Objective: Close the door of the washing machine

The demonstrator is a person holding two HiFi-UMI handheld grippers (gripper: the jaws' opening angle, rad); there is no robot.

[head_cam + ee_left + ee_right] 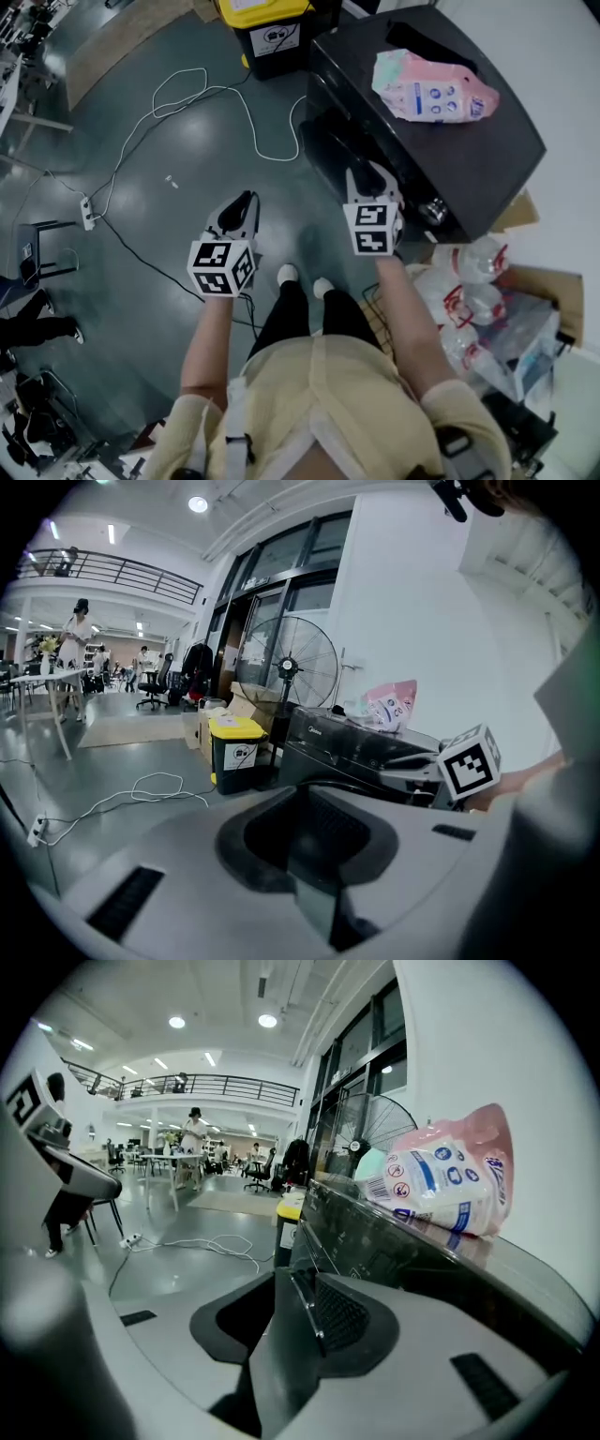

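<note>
The black washing machine (441, 122) stands at the upper right of the head view, with a pink detergent bag (427, 89) lying on top. Its dark door (330, 148) juts out from the front, towards the floor. My right gripper (370, 180) is at that door's edge. In the right gripper view a thin dark edge (305, 1299) runs between the fingers of the right gripper (314, 1326), which is shut on it. My left gripper (246, 202) hangs over the bare floor to the left, away from the machine. Its fingers meet at the tips and hold nothing.
A yellow-lidded bin (267, 28) stands left of the machine. A white cable (187, 103) loops across the floor to a power strip (87, 211). Bagged plastic bottles (478, 281) and cardboard lie at the right. The person's feet (300, 275) stand in front of the machine.
</note>
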